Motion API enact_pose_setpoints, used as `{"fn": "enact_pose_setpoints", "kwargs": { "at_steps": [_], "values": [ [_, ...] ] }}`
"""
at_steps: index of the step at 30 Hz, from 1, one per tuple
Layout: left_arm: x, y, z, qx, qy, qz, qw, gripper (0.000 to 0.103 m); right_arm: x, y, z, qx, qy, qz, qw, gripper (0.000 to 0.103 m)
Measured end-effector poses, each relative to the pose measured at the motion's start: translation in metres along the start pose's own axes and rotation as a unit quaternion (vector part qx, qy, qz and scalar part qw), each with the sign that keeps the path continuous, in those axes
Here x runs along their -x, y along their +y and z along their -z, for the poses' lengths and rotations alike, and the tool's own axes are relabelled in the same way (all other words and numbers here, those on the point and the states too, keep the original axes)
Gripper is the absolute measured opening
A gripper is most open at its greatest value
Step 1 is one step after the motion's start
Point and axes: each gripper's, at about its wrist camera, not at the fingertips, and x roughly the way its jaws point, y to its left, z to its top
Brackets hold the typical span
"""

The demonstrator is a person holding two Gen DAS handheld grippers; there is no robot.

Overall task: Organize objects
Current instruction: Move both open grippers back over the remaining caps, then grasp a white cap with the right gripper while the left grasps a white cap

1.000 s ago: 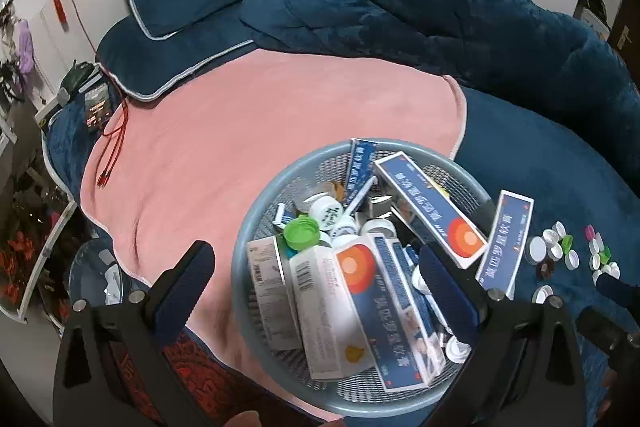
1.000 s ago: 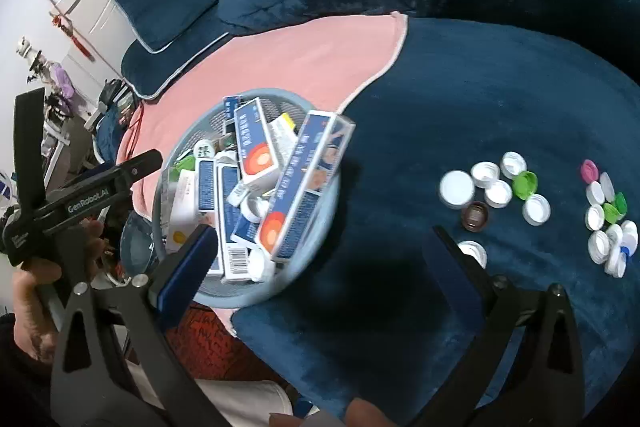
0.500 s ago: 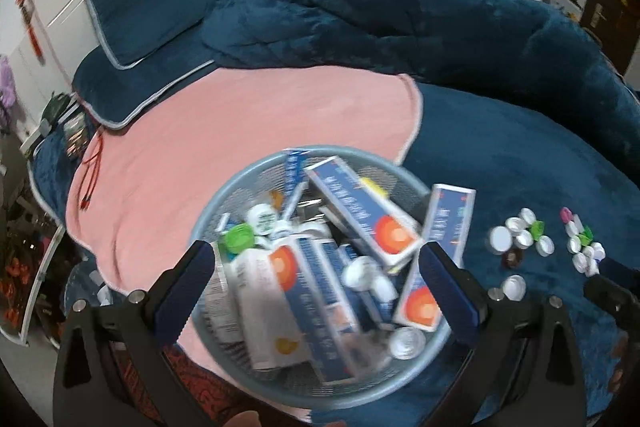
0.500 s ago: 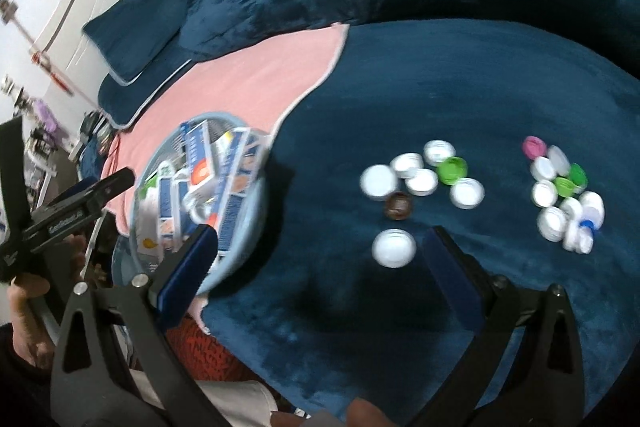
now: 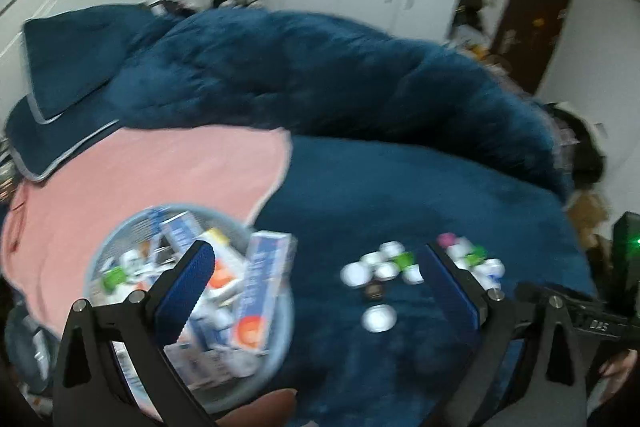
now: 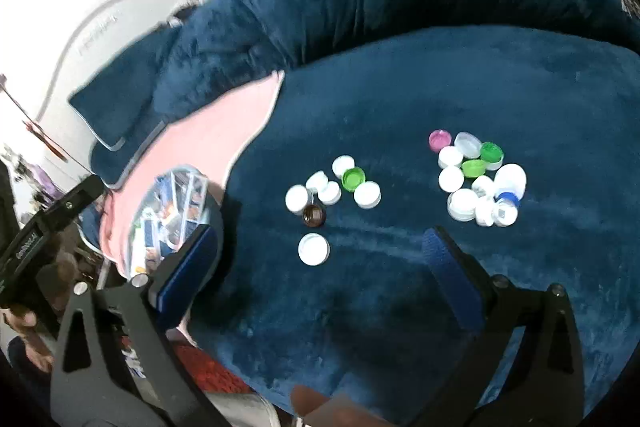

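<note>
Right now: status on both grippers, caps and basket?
Left gripper open, empty. Right gripper open, empty, above the blue blanket. Bottle caps loose in two clusters. Basket full of boxes. Nothing blocking the caps.

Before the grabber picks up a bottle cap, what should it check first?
1. Right gripper jaws spread wide, nothing held: ok.
2. Left gripper jaws spread, nothing held: ok.
3. Lone white cap lies apart from the others, nearest the right gripper: ok.
4. Brown cap lies right behind it, may get bumped: not ok.
5. Basket is already heaped with boxes; room for caps: cannot tell.
6. Left wrist view is blurred, so aiming from it: not ok.
</note>
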Motion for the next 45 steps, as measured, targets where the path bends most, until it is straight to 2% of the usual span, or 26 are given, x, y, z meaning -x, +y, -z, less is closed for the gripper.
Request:
{"fn": "enact_pose_setpoints", "kwargs": {
  "at_steps": [3, 5, 8, 11, 13, 16, 19, 21, 28, 31, 35, 39, 42, 45],
  "values": [
    [0.001, -0.021, -0.001, -0.023, -0.009, 0.024, 0.9994, 0.102, 0.026, -0.011, 0.004, 0.005, -0.047, -0.017, 0.999, 0.103],
    [-0.003, -0.035, -0.001, -0.042, 0.000, 0.041, 0.9983, 0.102, 0.041, -0.017, 0.006, 0.011, -0.073, -0.021, 0.997, 0.103],
    [-0.004, -0.057, 0.001, -0.072, -0.015, 0.061, 0.9954, 0.102, 0.058, -0.027, 0.008, 0.009, -0.098, -0.034, 0.995, 0.103],
    [-0.005, -0.079, 0.004, -0.098, -0.028, 0.053, 0.9934, 0.103, 0.074, -0.036, 0.009, 0.014, -0.120, -0.043, 0.992, 0.103],
    [-0.007, -0.091, 0.004, -0.106, -0.033, 0.057, 0.9922, 0.103, 0.081, -0.042, 0.009, 0.015, -0.128, -0.031, 0.991, 0.103],
    [-0.020, -0.107, 0.007, -0.115, -0.016, 0.065, 0.9911, 0.103, 0.081, -0.051, 0.009, 0.014, -0.120, -0.033, 0.992, 0.103],
    [-0.034, -0.115, 0.014, -0.120, -0.001, 0.041, 0.9920, 0.103, 0.072, -0.063, 0.008, 0.006, -0.094, -0.044, 0.995, 0.103],
    [-0.050, -0.117, 0.020, -0.116, 0.018, 0.022, 0.9928, 0.102, 0.066, -0.070, 0.008, 0.003, -0.079, -0.030, 0.996, 0.103],
    [-0.104, -0.103, 0.050, -0.058, 0.089, 0.008, 0.9943, 0.102, 0.031, -0.097, 0.006, -0.042, -0.018, 0.016, 0.999, 0.103],
    [-0.134, -0.096, 0.076, -0.060, 0.126, -0.026, 0.9898, 0.102, 0.019, -0.107, 0.009, -0.063, 0.003, 0.033, 0.997, 0.103],
    [-0.174, -0.088, 0.120, -0.058, 0.177, -0.062, 0.9806, 0.102, 0.007, -0.111, 0.013, -0.074, 0.021, 0.028, 0.997, 0.103],
    [-0.196, -0.086, 0.142, -0.069, 0.183, -0.087, 0.9768, 0.101, -0.001, -0.108, 0.015, -0.063, 0.032, 0.030, 0.997, 0.103],
    [-0.207, -0.083, 0.149, -0.061, 0.191, -0.079, 0.9764, 0.095, -0.010, -0.105, 0.015, -0.052, 0.041, 0.032, 0.997, 0.103],
    [-0.213, -0.081, 0.152, -0.057, 0.187, -0.074, 0.9779, 0.081, -0.022, -0.101, 0.013, -0.041, 0.050, 0.039, 0.997, 0.103]
  ]
}}
